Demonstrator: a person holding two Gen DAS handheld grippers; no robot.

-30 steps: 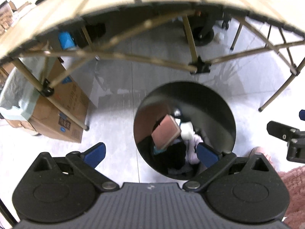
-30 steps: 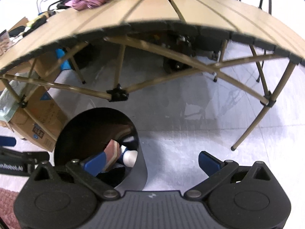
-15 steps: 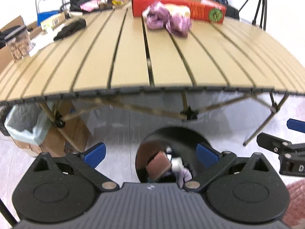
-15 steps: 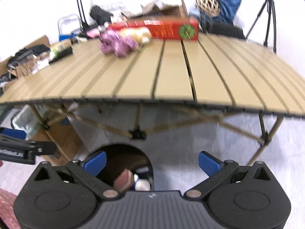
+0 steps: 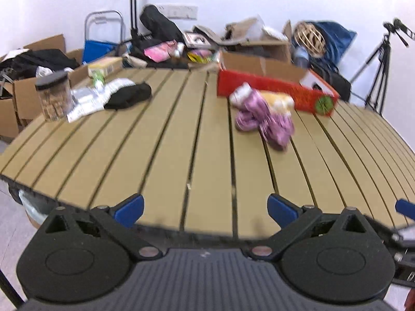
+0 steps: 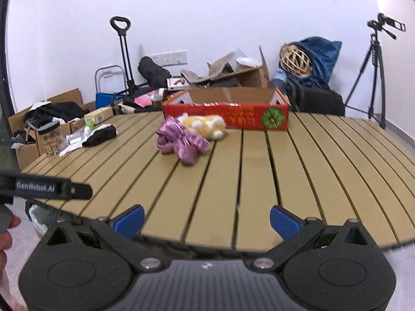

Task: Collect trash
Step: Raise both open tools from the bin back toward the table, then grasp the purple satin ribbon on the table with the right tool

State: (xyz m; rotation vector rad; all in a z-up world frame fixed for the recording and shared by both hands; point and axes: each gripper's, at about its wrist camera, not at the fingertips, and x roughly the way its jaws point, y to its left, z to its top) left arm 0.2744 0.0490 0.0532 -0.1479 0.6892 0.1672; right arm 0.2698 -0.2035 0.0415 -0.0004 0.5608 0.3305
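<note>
Scanning left to right, the jar (image 6: 49, 138), papers and black cloth (image 6: 99, 132) sit clear of your target: the purple crumpled wrapper (image 6: 181, 140) lies mid-tabletop (image 6: 259, 181), touching a yellow plush (image 6: 205, 126). Judged light and soft; pinch its near fold. Left gripper (image 5: 205, 207) and right gripper (image 6: 206, 217) fingers are spread, empty.

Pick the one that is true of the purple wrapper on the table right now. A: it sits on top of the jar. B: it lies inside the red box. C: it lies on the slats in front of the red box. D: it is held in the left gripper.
C: the purple wrapper lies crumpled on the table slats, in front of the red box, beside a yellow item.
</note>
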